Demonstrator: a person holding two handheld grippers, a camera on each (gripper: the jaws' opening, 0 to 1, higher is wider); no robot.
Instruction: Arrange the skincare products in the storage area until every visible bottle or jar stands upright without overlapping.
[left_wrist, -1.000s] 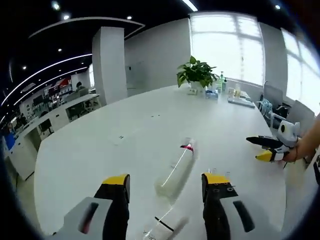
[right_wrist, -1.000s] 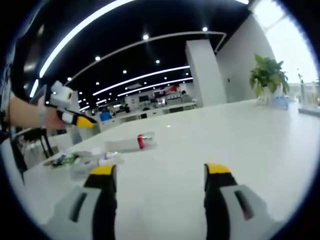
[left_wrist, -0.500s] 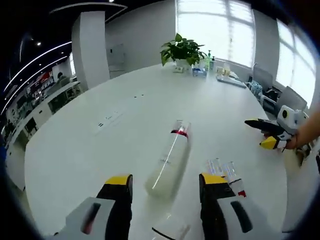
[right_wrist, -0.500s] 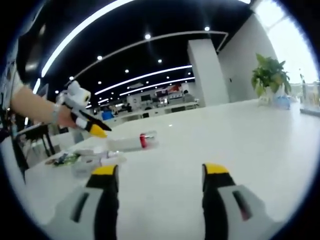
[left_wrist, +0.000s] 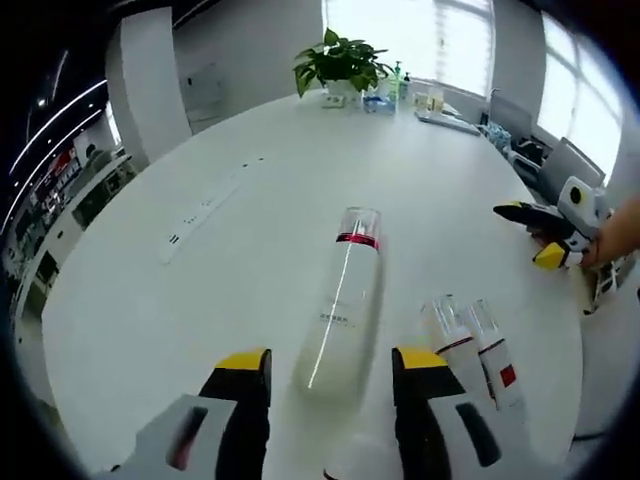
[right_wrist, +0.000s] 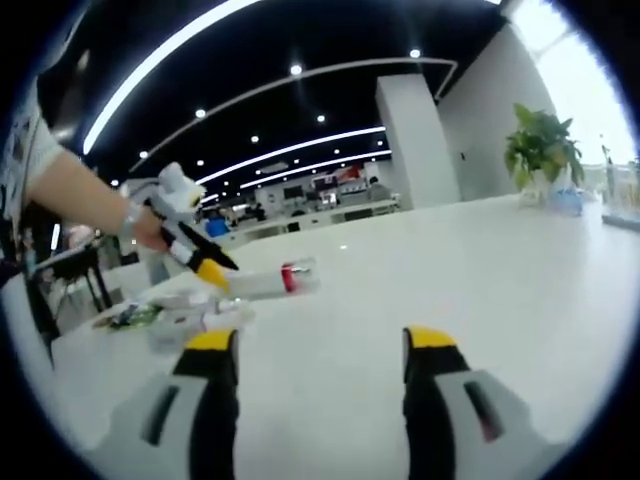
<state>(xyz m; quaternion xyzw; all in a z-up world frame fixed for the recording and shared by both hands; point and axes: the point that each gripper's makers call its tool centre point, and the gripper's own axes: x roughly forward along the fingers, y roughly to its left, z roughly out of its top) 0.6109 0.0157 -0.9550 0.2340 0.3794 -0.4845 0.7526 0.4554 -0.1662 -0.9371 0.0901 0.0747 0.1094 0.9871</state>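
A tall frosted bottle (left_wrist: 340, 300) with a red band and clear cap lies on its side on the white table (left_wrist: 240, 260). My left gripper (left_wrist: 330, 372) is open, its jaws on either side of the bottle's base and just above it. Two small tubes (left_wrist: 470, 345) with red marks lie to the right of it. In the right gripper view the same bottle (right_wrist: 262, 285) lies flat at the left, with the left gripper (right_wrist: 215, 268) held over it by a hand. More products (right_wrist: 165, 320) lie in a heap nearby. My right gripper (right_wrist: 320, 345) is open over bare table, also seen as the right gripper (left_wrist: 535, 235).
A potted plant (left_wrist: 340, 62) and several small bottles stand at the table's far end. A power strip (left_wrist: 205, 205) lies on the table's left part. Chairs (left_wrist: 560, 165) stand along the right edge. A white pillar (right_wrist: 410, 145) rises behind the table.
The left gripper has come down and forward over the lying bottle, its view tilting toward the table. The two tubes have come into sight. The right gripper has barely moved.
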